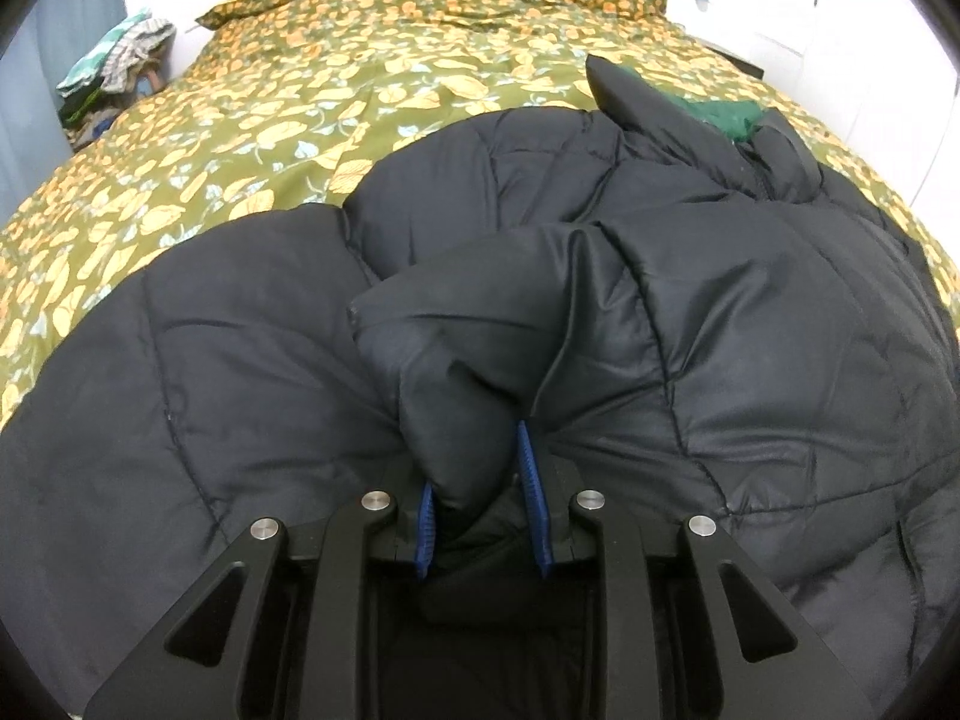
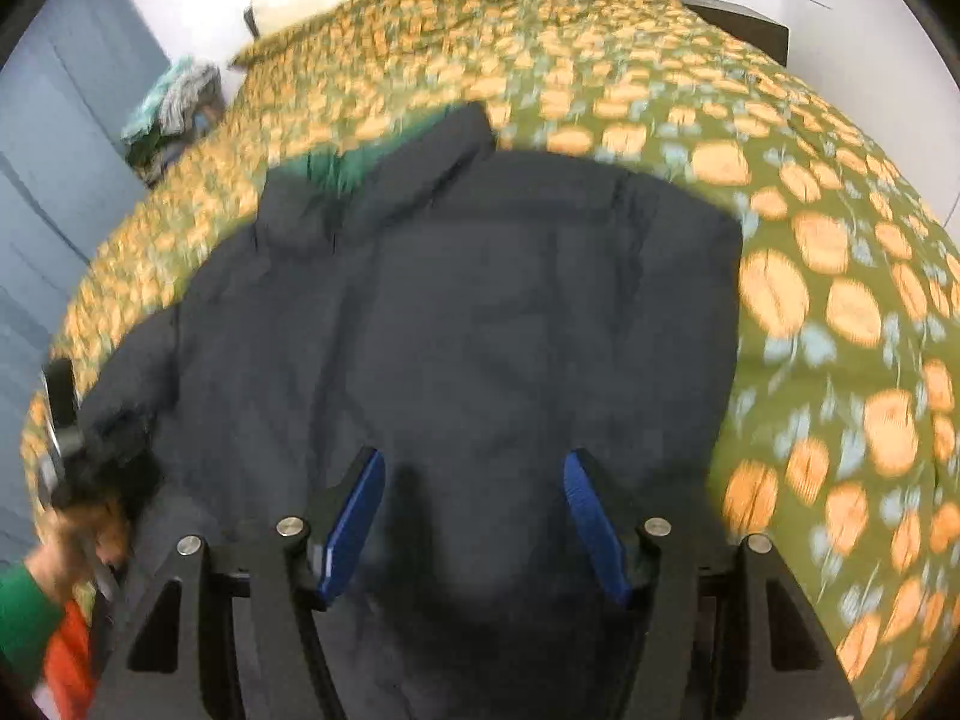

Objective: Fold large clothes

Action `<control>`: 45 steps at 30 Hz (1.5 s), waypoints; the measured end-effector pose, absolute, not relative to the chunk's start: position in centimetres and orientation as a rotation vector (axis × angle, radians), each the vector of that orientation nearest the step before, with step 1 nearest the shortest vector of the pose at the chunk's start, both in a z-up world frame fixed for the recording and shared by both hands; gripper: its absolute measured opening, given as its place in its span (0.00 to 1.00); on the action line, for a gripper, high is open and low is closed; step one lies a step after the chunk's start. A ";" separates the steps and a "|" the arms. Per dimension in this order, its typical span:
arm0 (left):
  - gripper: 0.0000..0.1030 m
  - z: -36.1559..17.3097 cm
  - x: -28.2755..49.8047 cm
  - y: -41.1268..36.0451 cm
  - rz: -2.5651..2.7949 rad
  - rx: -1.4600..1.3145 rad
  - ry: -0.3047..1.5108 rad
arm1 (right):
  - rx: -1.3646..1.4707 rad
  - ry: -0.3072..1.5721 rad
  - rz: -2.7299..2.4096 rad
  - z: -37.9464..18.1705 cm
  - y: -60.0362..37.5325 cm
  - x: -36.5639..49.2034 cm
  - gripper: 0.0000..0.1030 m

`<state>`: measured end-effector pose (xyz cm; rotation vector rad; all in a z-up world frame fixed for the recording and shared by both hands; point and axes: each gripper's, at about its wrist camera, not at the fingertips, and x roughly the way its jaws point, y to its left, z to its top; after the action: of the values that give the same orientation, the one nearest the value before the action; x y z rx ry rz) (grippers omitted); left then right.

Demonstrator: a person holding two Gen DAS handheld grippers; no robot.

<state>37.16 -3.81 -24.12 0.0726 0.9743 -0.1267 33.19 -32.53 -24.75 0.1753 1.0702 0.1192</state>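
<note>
- Jacket (image 1: 600,312): black quilted puffer, lying on the bed (image 1: 300,120), toward its near end; collar at the far side, w/ green lining (image 1: 720,111) showing inside.
- Bed: covered by an olive bedspread w/ orange leaf print; pillow end lies beyond the jacket's collar.
- Left gripper (image 1: 480,480): jaws nearly closed, blue pads (image 1: 531,480) pinching a bunched fold of the jacket at its near-left edge; fabric puffs up betw. and above the pads.
- Right gripper (image 2: 474,522): jaws about half open, blue pads apart, nothing betw. them; poised over the jacket's near edge. Right view is motion-blurred, so contact w/ the fabric cannot be told.
- Person's hand (image 2: 66,540): seen in the right view at the jacket's left edge, green sleeve (image 2: 24,618), holding the left gripper.
- Clothes pile (image 1: 114,72): mixed fabrics, heaped beside the bed, left of the jacket and farther away.
- Dark stand (image 2: 744,30): beside the bed's far right corner, well apart from the jacket.
</note>
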 end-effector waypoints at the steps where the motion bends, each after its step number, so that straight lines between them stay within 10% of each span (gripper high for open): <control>1: 0.25 -24.0 37.2 -3.9 -0.124 0.082 0.977 | 0.160 1.094 0.111 -25.5 -32.4 33.2 0.62; 4: 0.30 -23.2 36.8 -4.2 -0.093 0.112 1.008 | 0.147 1.094 0.081 -27.1 -31.9 33.2 0.62; 10: 0.76 -19.8 31.0 -2.4 -0.084 0.079 1.019 | 0.144 0.992 0.075 -23.1 -30.2 29.3 0.80; 30: 0.84 -22.4 18.2 29.1 0.515 -0.853 0.909 | 0.175 0.876 0.285 -18.0 -20.6 14.0 0.86; 33: 0.62 -23.1 18.9 31.1 0.575 -0.901 0.850 | 0.160 0.876 0.295 -17.7 -19.9 13.3 0.86; 35: 0.17 -23.0 19.3 31.6 0.607 -0.897 0.836 | 0.155 0.883 0.297 -18.0 -19.7 12.9 0.86; 45: 0.05 -10.2 23.1 23.7 0.562 -0.352 0.652 | 0.202 0.922 0.301 -20.0 -20.3 10.9 0.86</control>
<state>23.14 23.66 -10.20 -0.3519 0.6517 0.5617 10.88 -20.32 -19.96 0.2023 0.9220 0.3008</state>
